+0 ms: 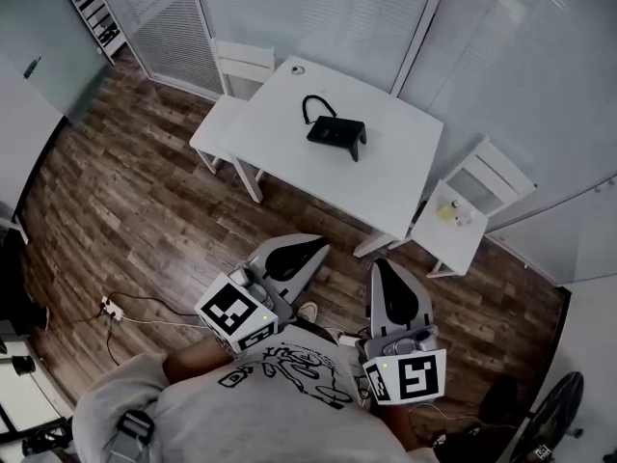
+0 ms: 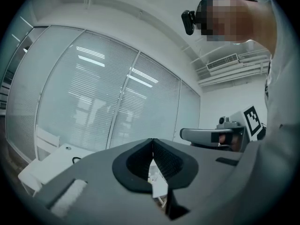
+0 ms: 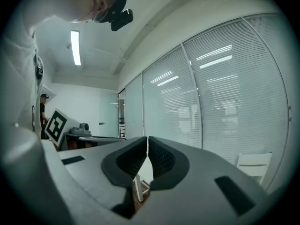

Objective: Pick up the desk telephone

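Two hand-held grippers: the left hand-held gripper [image 1: 313, 249] and the right hand-held gripper [image 1: 384, 270] each have their jaws pressed together with nothing between them. Both are held level over the floor [image 1: 145, 210], well short of the worktop's near edge.
Desk telephone: the black desk telephone [image 1: 335, 131] sits near the middle of the worktop [image 1: 386, 177], a little toward its far side, untouched.
Cord: a dark cord [image 1: 310, 106] loops from the telephone's far-left end and lies on the worktop.
Handling: probably a stiff plastic shell, fairly light, smooth and somewhat slippery. A handset resting loose on the base could slide off if tilted, and the cord may drag.
Where to hold: likely across the body's narrower width, jaws on opposite sides, kept level. The handset's outline is too small to make out.
Worktop: white, smooth and squarish, with a small round object [image 1: 299, 67] near its far-left corner.
Room: wood-plank floor all round the worktop. A white chair [image 1: 243, 63] stands at its far-left side. A second white chair [image 1: 487, 177] stands at its right corner, with small items on the seat. Glass walls with blinds [image 1: 318, 8] stand beyond its far side, and a cable [image 1: 145, 302] lies on the floor well off its near-left.
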A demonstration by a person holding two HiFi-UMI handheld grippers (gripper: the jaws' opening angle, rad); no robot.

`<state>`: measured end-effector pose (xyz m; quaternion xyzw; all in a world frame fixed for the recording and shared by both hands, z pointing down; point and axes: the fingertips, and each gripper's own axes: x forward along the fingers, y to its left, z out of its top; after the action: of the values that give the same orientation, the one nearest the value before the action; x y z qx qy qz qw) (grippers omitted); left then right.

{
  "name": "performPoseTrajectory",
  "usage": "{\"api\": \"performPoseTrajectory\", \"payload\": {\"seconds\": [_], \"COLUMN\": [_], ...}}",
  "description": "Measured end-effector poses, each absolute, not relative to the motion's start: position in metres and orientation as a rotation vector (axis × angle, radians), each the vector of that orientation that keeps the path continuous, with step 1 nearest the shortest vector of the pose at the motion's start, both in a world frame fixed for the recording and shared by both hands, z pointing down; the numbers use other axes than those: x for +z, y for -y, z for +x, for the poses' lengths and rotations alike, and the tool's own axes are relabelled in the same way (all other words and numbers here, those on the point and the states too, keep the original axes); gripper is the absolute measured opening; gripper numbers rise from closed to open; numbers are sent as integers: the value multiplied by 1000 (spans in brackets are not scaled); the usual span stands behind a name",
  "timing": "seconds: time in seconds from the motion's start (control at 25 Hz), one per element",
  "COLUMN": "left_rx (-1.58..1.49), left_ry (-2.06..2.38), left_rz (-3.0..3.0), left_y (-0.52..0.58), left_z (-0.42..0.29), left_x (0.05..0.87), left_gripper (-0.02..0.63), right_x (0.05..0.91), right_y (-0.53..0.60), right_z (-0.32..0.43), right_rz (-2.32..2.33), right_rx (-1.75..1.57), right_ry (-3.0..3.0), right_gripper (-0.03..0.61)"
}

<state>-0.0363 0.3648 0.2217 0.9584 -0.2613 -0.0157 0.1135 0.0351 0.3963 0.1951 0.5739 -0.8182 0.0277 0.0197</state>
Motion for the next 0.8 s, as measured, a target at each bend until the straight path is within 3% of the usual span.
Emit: {"api": "performPoseTrajectory", "payload": {"seconds": [0.8], "left_rx": [-57], "left_ry": [796], "left_rz": [2767], "left_y": [-280], "left_z": [-43], "left_x": [232], "left_gripper": [5], "right_x": [209], "right_y": [-310], "right_z": [25], "right_rz": [1723], "right_rx": [180], "right_ry": [2585], "right_gripper": [9]}}
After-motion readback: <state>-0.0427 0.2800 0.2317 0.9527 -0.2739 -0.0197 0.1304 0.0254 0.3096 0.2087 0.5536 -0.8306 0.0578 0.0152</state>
